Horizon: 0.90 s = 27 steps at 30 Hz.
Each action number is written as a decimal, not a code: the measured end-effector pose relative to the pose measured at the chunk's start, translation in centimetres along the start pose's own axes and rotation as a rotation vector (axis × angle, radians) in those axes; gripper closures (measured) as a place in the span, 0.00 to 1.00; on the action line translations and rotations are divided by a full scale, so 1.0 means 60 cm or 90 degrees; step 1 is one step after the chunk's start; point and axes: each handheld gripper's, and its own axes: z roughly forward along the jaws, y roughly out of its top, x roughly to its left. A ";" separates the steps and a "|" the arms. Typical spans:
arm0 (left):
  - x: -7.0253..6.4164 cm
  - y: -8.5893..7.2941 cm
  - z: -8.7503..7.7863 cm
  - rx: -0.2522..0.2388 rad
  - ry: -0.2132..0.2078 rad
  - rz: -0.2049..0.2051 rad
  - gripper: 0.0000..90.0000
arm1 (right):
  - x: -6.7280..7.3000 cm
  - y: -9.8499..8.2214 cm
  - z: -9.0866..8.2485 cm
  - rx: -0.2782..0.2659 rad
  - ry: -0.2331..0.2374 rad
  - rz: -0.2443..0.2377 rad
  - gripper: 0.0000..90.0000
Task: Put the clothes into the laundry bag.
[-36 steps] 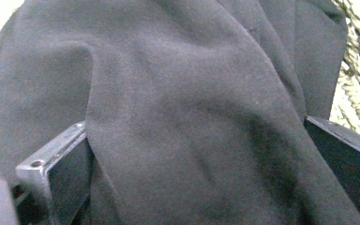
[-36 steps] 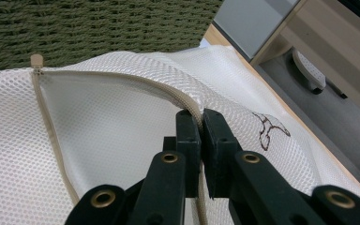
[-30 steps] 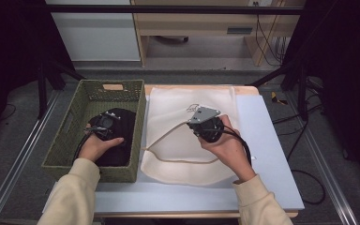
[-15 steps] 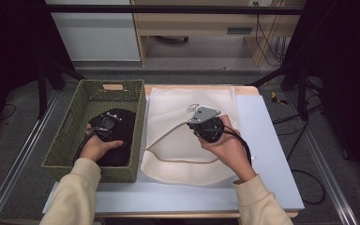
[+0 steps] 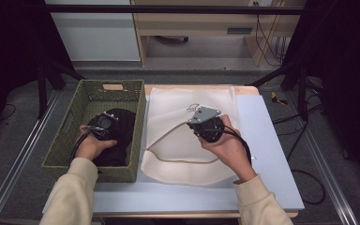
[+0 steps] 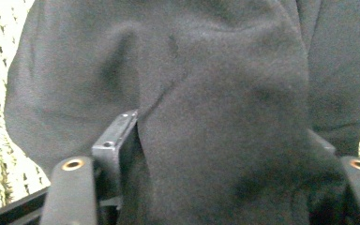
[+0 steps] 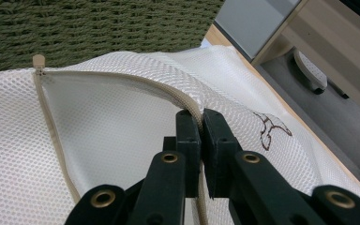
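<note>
A black garment (image 5: 123, 133) lies in a green woven basket (image 5: 64, 140) at the table's left. My left gripper (image 5: 104, 123) is pushed down into it. In the left gripper view its jaws stand wide apart, and the black garment (image 6: 215, 70) bulges between them over my left gripper (image 6: 220, 140). A white mesh laundry bag (image 5: 183, 145) lies flat mid-table. My right gripper (image 5: 196, 120) is shut on the bag's zipper edge (image 7: 187, 101), lifting it a little off the mesh laundry bag (image 7: 112, 140). The zipper pull (image 7: 38, 61) sits at the far end of the opening.
The grey tabletop (image 5: 267, 140) runs bare to the right of the bag. Beyond the far edge stand a wooden bench (image 5: 201, 23) and cables on the floor. Metal rails (image 5: 18, 164) flank the table on both sides.
</note>
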 end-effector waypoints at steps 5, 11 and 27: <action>0.005 0.000 -0.004 -0.001 0.005 -0.006 0.47 | -0.001 0.000 -0.001 0.000 0.000 0.001 0.96; 0.010 0.001 -0.009 -0.003 0.007 -0.012 0.65 | 0.000 0.000 0.000 0.000 -0.001 0.000 0.96; 0.034 -0.002 -0.054 -0.077 0.014 -0.044 0.74 | -0.005 -0.001 -0.002 -0.003 -0.001 0.002 0.96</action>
